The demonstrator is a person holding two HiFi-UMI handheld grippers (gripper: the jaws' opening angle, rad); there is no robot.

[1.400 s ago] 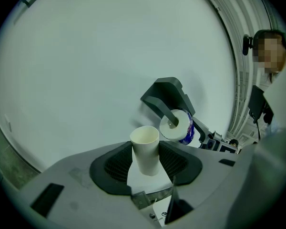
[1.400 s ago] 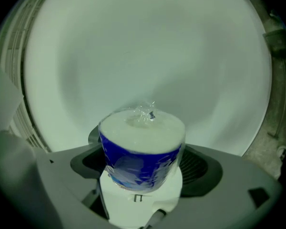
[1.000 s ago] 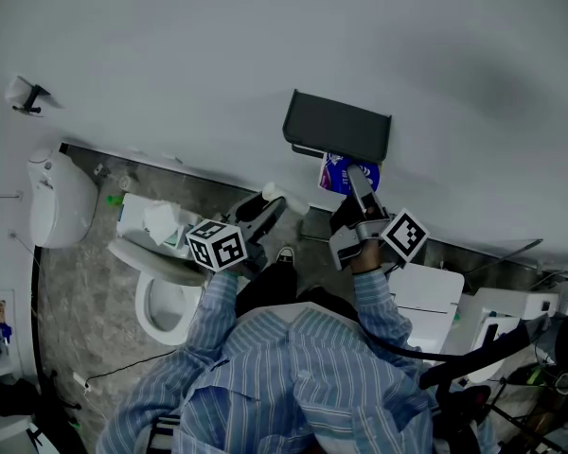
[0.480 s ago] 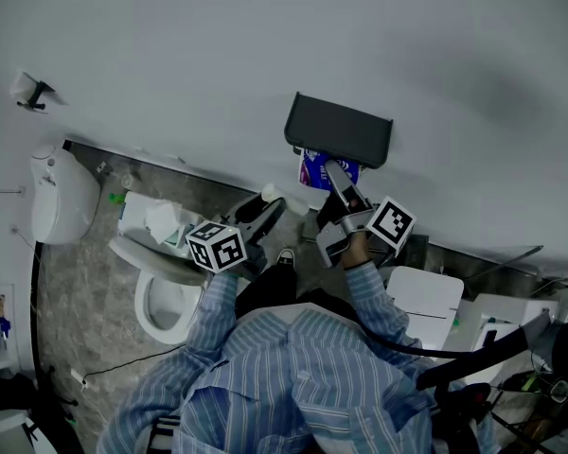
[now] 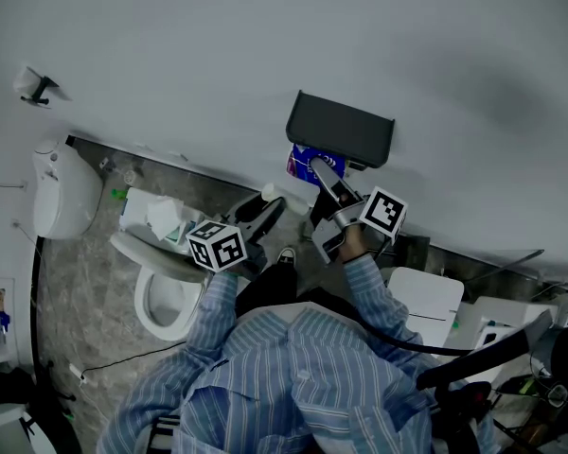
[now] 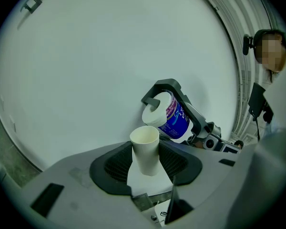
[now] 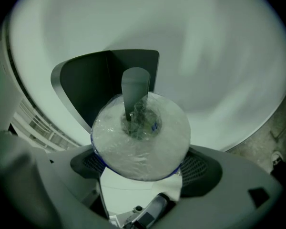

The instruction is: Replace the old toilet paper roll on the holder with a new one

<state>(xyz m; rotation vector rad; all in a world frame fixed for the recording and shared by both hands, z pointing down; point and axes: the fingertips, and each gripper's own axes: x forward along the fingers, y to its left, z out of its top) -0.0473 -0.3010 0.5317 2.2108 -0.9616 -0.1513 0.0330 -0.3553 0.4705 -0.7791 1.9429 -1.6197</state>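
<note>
I am pinching the new toilet paper roll [image 7: 140, 137], wrapped in clear plastic, between the jaws of the right hand-held gripper [image 5: 327, 180]. The roll is sitting right under the dark holder [image 5: 341, 129] on the wall, and the holder's grey arm [image 7: 135, 87] is meeting the core hole; I cannot tell whether it is inside. The left hand-held gripper [image 5: 265, 214] is clamping the empty cardboard tube [image 6: 146, 149] upright between its jaws, off to the left and lower. The toilet [image 5: 156, 291] is standing below it.
</note>
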